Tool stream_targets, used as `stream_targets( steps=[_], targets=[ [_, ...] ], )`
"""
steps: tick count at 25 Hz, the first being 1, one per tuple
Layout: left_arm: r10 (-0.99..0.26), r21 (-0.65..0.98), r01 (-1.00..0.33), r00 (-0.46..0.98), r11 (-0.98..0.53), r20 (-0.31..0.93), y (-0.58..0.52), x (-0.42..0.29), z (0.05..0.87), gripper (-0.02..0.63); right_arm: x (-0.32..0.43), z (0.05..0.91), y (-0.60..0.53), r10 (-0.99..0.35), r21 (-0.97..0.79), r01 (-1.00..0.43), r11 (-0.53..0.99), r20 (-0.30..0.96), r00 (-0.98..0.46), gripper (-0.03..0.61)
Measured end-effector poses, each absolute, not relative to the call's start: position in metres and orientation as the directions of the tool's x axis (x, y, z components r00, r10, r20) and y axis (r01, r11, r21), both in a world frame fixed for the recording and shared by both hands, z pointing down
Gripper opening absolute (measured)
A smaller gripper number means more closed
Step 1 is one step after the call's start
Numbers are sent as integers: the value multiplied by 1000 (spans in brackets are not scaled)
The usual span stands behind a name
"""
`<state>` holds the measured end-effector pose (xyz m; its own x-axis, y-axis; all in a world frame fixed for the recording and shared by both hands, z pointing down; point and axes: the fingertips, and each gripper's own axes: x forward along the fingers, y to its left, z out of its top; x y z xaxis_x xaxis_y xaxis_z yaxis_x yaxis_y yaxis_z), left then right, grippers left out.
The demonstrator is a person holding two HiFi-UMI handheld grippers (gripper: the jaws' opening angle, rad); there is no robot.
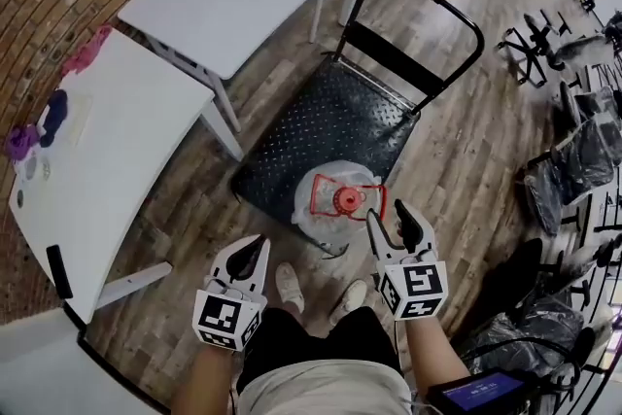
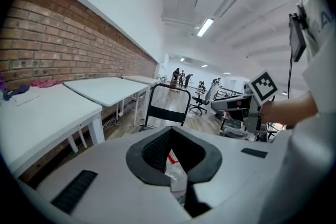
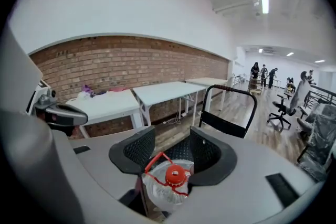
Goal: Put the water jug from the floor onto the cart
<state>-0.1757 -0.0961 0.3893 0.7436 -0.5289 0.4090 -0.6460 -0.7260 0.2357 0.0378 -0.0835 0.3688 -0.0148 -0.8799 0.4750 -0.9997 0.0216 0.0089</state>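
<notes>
Red-capped water jug [image 1: 335,204] stands upright at the near edge of the cart [image 1: 321,112], apparently off the floor and set there because it is the closest spot to reach. The right gripper [image 1: 388,211] hangs just beside it, jaws apart and holding nothing — a release, by the look of it. The left gripper [image 1: 255,246], clenched and empty, sits off to the side — seemingly unneeded.
</notes>
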Motion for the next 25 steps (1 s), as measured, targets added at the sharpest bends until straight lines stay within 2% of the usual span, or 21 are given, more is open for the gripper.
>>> stream_targets(
  steps=[4,8,14,18,22,25],
  targets=[
    [-513,213,-609,774,-764,371,-77,-154,357,-2,51,331,-52,-914,-33,-999,-26,407,10,189],
    [-500,174,-572,801,-802,330,-56,-126,330,-2,67,304,-16,-935,-42,-998,-55,354,36,94],
    [-525,150,-575,806,-804,274,-16,-96,293,-2,92,278,35,-953,-58,-996,-64,301,44,7],
    [-542,67,-584,785,-809,300,31,-81,287,-2,101,264,74,-960,-78,-997,-29,281,6,5],
    [-582,54,-621,758,-782,296,70,-81,277,-2,101,245,108,-968,-80,-997,24,247,-43,3],
    [-614,101,-657,741,-747,271,84,-89,264,-2,99,235,126,-970,-66,-996,66,231,-80,3]
  ],
)
